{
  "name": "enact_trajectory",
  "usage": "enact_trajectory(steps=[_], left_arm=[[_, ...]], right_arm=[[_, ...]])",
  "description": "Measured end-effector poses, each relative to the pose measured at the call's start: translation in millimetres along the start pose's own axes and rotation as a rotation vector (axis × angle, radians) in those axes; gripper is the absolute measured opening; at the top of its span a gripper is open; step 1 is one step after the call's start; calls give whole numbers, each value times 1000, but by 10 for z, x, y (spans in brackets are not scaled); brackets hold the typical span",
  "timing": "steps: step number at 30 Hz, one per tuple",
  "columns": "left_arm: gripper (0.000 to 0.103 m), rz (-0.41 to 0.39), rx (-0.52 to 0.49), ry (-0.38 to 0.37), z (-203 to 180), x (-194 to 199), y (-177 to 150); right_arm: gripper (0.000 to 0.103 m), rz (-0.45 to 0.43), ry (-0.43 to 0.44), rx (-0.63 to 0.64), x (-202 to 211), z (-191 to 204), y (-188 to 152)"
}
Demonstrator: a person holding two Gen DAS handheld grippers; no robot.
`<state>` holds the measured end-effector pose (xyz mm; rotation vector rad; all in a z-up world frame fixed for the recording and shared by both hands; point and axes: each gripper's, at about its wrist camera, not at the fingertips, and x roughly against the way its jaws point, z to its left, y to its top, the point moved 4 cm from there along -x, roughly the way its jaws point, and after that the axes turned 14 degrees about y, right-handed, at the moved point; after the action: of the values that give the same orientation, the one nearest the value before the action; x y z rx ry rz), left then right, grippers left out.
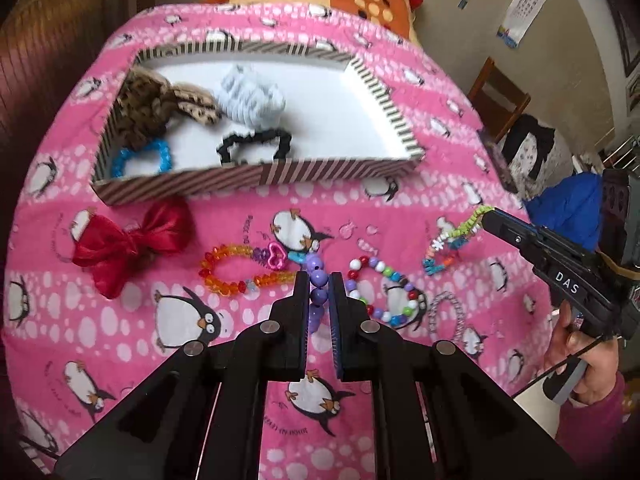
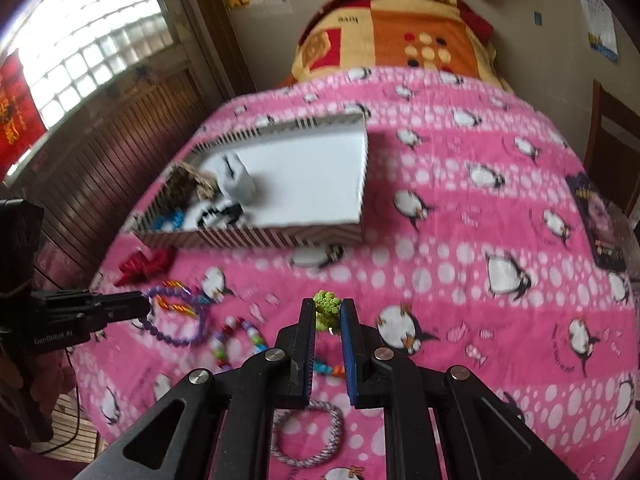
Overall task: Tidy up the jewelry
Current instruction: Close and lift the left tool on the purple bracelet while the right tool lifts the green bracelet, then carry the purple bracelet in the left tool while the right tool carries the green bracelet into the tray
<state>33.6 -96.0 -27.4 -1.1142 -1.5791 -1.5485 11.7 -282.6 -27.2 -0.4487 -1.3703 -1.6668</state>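
The left gripper had its jaws closed on a purple bead bracelet, whose beads ran in a line up between the two pads; from the right wrist view the same bracelet hung as a loop from the jaw tips. The right gripper had its jaws pinched on a green coil hair tie, and in the left wrist view its colourful lower part trailed down from the tips toward the pink penguin blanket.

Just left of the left jaws lay an orange bead bracelet and, touching its far end, a pink heart charm. Farther left sat a red bow. Just right of those jaws lay a multicoloured bead bracelet, and beyond it a thin silver-grey ring.

Ahead of both grippers stood a striped box with a white floor. Inside it, grouped toward its left end, were a leopard-print scrunchie, a white scrunchie, a black coil tie and a blue bead bracelet.

A hand in a pink sleeve gripped the right gripper's handle.
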Motion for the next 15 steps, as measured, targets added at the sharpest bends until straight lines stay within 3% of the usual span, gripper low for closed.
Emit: enact_trajectory(steps=[9, 15], left_arm=[[8, -115, -15, 36, 72, 431, 268], [8, -146, -26, 34, 132, 500, 480]], right_arm=[[11, -35, 5, 43, 92, 227, 266], [11, -57, -3, 76, 91, 344, 503]])
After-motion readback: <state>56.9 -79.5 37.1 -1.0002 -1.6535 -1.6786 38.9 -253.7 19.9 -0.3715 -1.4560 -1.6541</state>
